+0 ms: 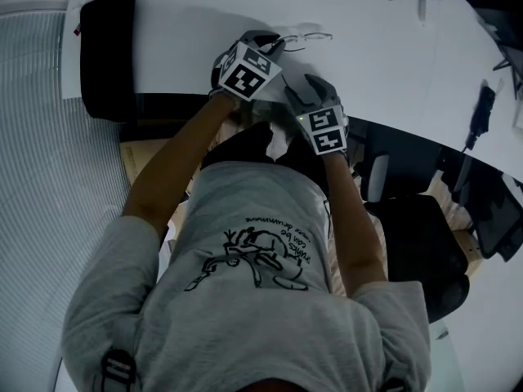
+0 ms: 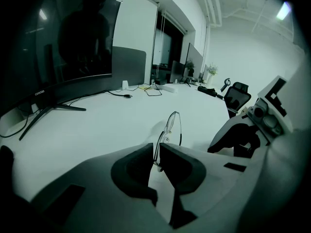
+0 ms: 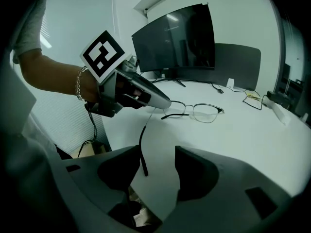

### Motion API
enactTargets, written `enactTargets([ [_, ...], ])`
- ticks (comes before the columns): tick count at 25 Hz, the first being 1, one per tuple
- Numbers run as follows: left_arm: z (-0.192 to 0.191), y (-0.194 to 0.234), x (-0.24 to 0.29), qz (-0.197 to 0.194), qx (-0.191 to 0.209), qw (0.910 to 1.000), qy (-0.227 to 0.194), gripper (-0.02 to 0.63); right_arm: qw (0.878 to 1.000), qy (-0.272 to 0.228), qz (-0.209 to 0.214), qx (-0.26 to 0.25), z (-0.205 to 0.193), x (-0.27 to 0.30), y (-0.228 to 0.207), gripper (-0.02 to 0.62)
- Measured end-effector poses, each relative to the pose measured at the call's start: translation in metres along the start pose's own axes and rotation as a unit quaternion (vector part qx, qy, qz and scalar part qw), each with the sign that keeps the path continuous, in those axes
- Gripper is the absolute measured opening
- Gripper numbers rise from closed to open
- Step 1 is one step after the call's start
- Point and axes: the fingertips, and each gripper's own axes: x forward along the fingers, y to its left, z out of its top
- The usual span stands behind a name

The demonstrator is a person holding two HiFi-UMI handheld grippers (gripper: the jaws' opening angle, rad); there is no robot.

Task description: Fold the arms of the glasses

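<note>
White tabletop [image 1: 188,23] ran across the top of the head view, and the glasses [image 1: 304,37] lay on it near the upper middle, just beyond both my tools. My left hand-held gripper [image 2: 155,152] was clamped on the near end of the frame, by the hinge as far as I could judge. I took this as pinning the glasses so they would not slide while an arm swung. The folded arm [image 3: 172,114] seemed to lie across the lenses. The open arm [image 3: 142,147] stuck out toward me, low in the right gripper view. My right hand-held gripper [image 3: 156,152] had its jaws spread wide. The open arm's tip stood between them, close to the left jaw, with neither pad pressing it. Only my own left tool crowded the hinge. A dark monitor [image 3: 175,38] stood well apart at the back, and an office chair [image 2: 237,95] sat at the right of the left gripper view.
</note>
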Motion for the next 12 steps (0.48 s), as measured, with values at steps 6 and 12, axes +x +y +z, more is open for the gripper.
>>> enactTargets([
  [6,-0.001,0.001,-0.002,0.0,-0.006,1.0,-0.001,0.058,1.0,0.004,-0.006,-0.002,-0.001,0.0,-0.006,0.235],
  [12,-0.001,0.003,-0.003,-0.004,-0.007,1.0,-0.001,0.058,1.0,0.004,-0.012,-0.001,0.0,-0.001,-0.012,0.235],
])
